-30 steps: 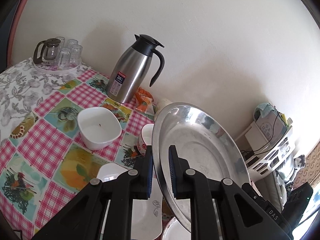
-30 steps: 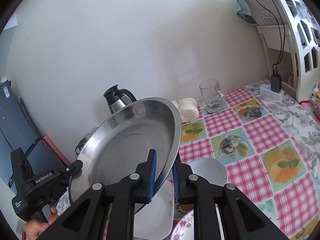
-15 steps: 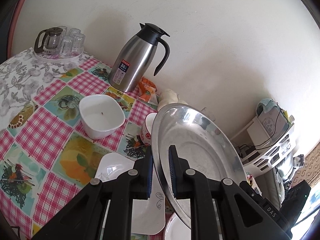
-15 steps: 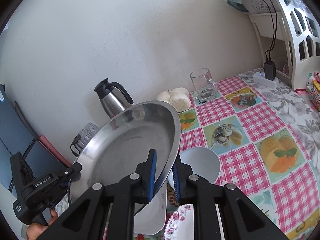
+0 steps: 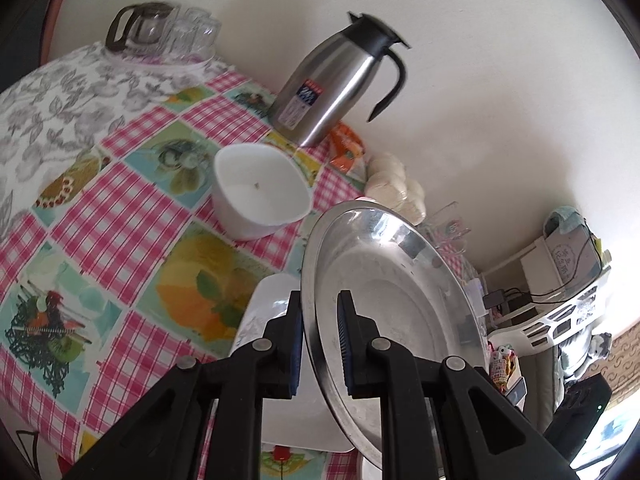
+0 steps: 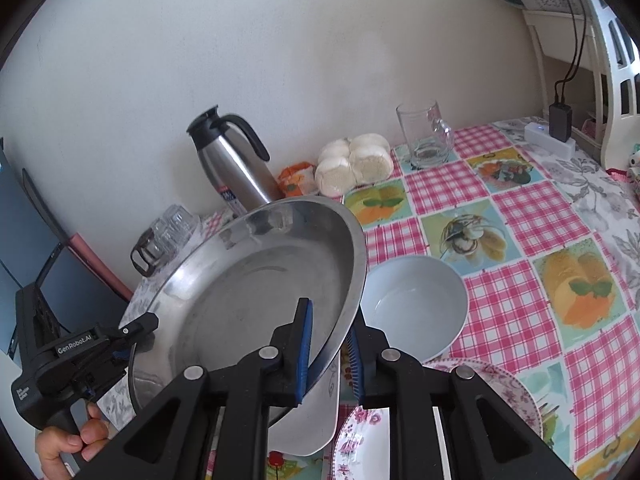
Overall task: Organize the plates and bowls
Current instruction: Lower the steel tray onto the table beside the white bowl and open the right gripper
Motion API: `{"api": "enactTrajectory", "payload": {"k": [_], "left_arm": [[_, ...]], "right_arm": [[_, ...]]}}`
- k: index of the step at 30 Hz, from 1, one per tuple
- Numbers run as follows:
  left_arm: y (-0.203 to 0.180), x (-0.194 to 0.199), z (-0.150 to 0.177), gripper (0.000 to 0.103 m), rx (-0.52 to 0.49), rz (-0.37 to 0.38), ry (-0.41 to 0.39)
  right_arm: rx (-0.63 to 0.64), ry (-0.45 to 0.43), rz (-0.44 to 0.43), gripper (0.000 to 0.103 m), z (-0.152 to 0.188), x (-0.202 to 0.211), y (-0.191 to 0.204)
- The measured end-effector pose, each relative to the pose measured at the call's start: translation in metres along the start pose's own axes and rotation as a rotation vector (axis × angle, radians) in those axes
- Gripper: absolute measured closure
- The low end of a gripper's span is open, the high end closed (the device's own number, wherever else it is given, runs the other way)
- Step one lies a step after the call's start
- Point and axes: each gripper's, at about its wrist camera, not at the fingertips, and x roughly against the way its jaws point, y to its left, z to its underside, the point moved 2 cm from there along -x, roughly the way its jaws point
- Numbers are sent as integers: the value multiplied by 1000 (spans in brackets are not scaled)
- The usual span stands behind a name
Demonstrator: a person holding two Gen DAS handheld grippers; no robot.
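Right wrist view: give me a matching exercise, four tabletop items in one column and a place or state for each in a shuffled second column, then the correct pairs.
Items:
1. steel platter
2. pale blue bowl
3. glass mug
4. steel thermos jug

Places or states:
A. stands empty by the wall, right of the bread rolls
B. tilted off the table, its rim between the jaws of both grippers
C. stands by the wall, left of the orange packet
D. sits empty on the checked tablecloth, right of the platter

Pairs: 1-B, 2-D, 3-A, 4-C
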Motion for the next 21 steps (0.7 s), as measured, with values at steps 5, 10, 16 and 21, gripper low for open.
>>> {"api": "enactTrajectory", "payload": {"k": [5, 10, 16, 21], "left_arm": [[24, -7, 0, 88, 66, -50, 48], [41, -13, 2, 88, 102, -92, 79], [50, -24, 7, 88, 124, -133, 129], [52, -30, 11, 88, 118, -161, 169]], "right_arm": [[40, 81, 19, 82, 14, -23, 8], [80, 155, 36, 81, 28, -44, 15], [99, 223, 64, 81, 39, -62, 14], [132, 255, 105, 80, 46, -70, 14]]}}
